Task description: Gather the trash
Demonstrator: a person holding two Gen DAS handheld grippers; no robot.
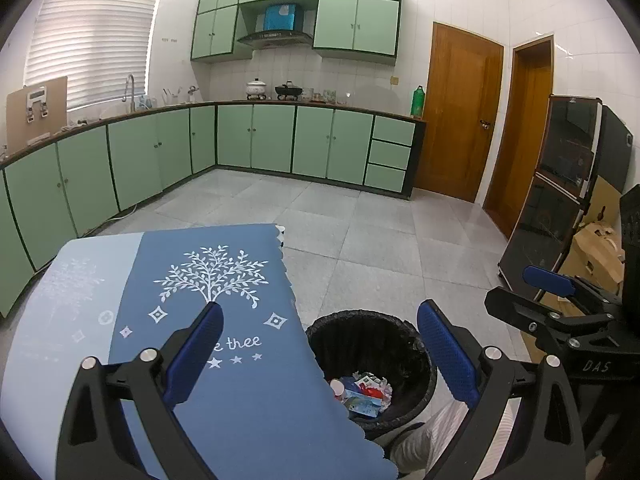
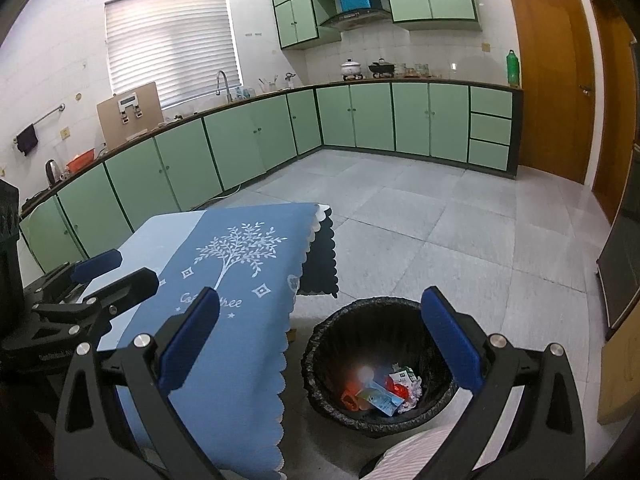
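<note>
**Status check: trash in bin, worktop bare**

Trash (image 2: pixel 380 394) lies at the bottom of the black-lined bin (image 2: pixel 320 344): crumpled wrappers, a small blue-and-white carton, something red, and a pale round piece. Exact items are too small to name with confidence. The bin stands on the tiled floor (image 2: pixel 440 220), just beside the near right edge of the worktop (image 2: pixel 160 236).

The worktop carries a blue cloth (image 2: pixel 248 280) with a white tree print. No loose trash shows on its visible surface in either wrist view.

Left claw (image 1: pixel 320 356): jaws spread wide, nothing between them. It hangs over the right edge of the worktop, its right finger above the bin.

Right claw (image 2: pixel 320 340): jaws also spread wide, nothing held. It hangs over the bin, with the bin mouth framed between its fingers.

Judgement: collection looks largely done. Everything identifiable as trash sits inside the bin, and both claws are free. The floor patches in view look clean. Parts of the worktop under the claws and outside the frame are hidden, so a stray piece there cannot be ruled out.
</note>
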